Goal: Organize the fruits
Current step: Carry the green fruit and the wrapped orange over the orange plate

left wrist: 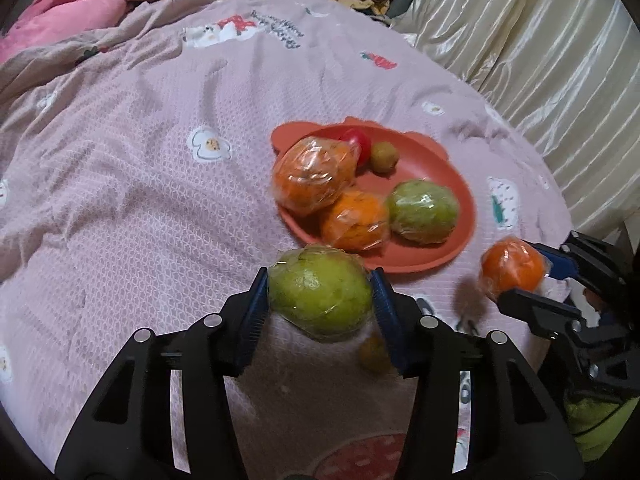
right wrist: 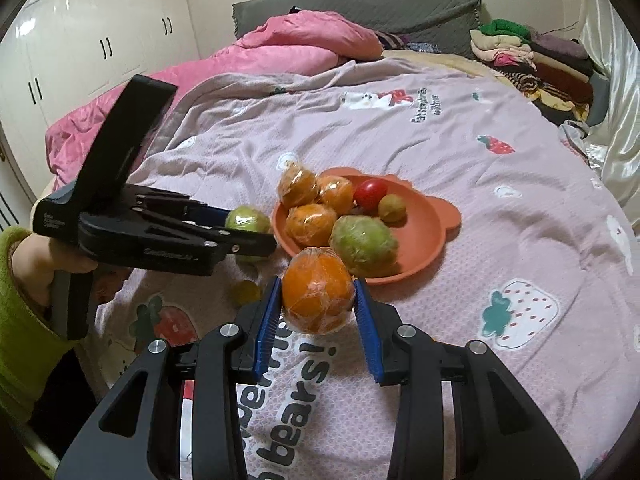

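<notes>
Two wrapped fruits held above a bed (right wrist: pixel 460 184) spread with a pink strawberry-and-bear quilt (left wrist: pixel 140 184). Left hand-held gripper (left wrist: pixel 320 300) clamped on a green fruit in clear film (left wrist: pixel 318 294), blue pads pressing both its sides, just short of the near rim of an orange-red plate with bear ears (left wrist: pixel 440 160). Right hand-held gripper (right wrist: pixel 318 300) closed around a film-wrapped orange (right wrist: pixel 318 294), likewise pinched between blue pads, near the plate's front edge and clear of the quilt.

On the plate: three wrapped oranges (right wrist: pixel 312 222) grouped at its left side in the right wrist view, a wrapped green fruit (right wrist: pixel 364 244) at the front, a red tomato (right wrist: pixel 371 194) and a small yellow-green fruit (right wrist: pixel 392 208) toward the back. Another small yellow-green fruit (right wrist: pixel 246 291) loose on the quilt, beside the left hand-held gripper and off the plate.

A hand (right wrist: pixel 34 268) in a lime-green sleeve (right wrist: pixel 20 344) wrapped around the left tool's handle. Beyond: pink bedding (right wrist: pixel 288 46), a grey headboard (right wrist: pixel 360 12), folded clothes (right wrist: pixel 532 56), white wardrobe doors (right wrist: pixel 100 40), a cream satin curtain (left wrist: pixel 520 48).
</notes>
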